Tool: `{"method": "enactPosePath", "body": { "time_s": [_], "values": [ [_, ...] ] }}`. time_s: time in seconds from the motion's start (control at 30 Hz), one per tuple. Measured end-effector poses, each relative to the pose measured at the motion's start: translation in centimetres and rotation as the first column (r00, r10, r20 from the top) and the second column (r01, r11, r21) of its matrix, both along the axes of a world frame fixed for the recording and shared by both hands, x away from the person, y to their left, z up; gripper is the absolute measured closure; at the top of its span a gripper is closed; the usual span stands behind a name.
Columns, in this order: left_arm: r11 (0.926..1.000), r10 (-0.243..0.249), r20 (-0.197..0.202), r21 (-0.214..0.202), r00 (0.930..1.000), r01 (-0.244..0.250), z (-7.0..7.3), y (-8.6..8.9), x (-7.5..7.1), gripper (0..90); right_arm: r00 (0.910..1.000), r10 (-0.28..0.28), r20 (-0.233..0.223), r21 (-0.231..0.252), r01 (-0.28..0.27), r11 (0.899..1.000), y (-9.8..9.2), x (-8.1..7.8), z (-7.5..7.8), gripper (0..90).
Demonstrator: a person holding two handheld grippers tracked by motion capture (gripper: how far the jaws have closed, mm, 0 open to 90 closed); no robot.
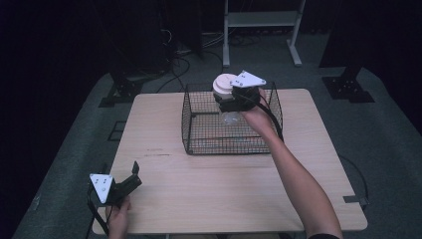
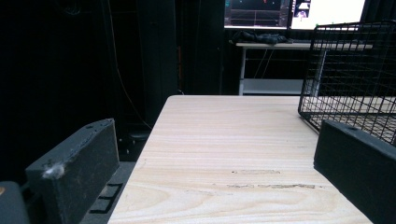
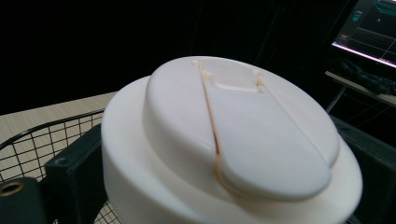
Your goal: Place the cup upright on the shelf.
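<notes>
A clear bottle with a wide white flip-top lid [image 1: 225, 85] [image 3: 233, 144] hangs above the black wire basket [image 1: 199, 142], near its back rim. My right gripper [image 1: 234, 102] is shut on it just under the lid; both black jaws press its sides in the right gripper view. The clear body [image 1: 230, 117] dips inside the basket. My left gripper [image 1: 130, 178] rests at the table's front left corner, open, with nothing between its jaws; the left gripper view looks along the wooden table [image 2: 224, 154] toward the basket [image 2: 350, 79].
The basket stands at the table's back middle. A metal rack [image 1: 261, 30] and cables lie on the floor behind the table. Monitors [image 2: 294, 11] glow on a desk far off. The table [image 1: 209, 194] has bare wood in front of the basket.
</notes>
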State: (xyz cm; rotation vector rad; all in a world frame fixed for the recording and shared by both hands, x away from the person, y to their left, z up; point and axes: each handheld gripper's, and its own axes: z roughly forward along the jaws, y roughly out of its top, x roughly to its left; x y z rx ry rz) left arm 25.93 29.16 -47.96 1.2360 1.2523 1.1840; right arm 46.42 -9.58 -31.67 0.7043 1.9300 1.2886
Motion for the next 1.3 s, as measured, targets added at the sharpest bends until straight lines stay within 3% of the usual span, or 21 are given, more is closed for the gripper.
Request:
{"method": "enactPosePath", "body": {
  "time_s": [0.8,1.3],
  "values": [
    [1.0,0.0,0.004,-0.004,1.0,0.0,0.0,0.1,0.0,0.0,0.9988,-0.033,-0.037,0.001,0.033,0.999,0.6,2.2,-3.2,4.1],
    [1.0,-0.001,0.005,-0.007,1.0,0.001,0.0,0.1,0.0,0.0,0.9988,-0.032,-0.037,-0.002,0.032,0.999,1.0,2.7,-4.1,4.0]
  ]
}}
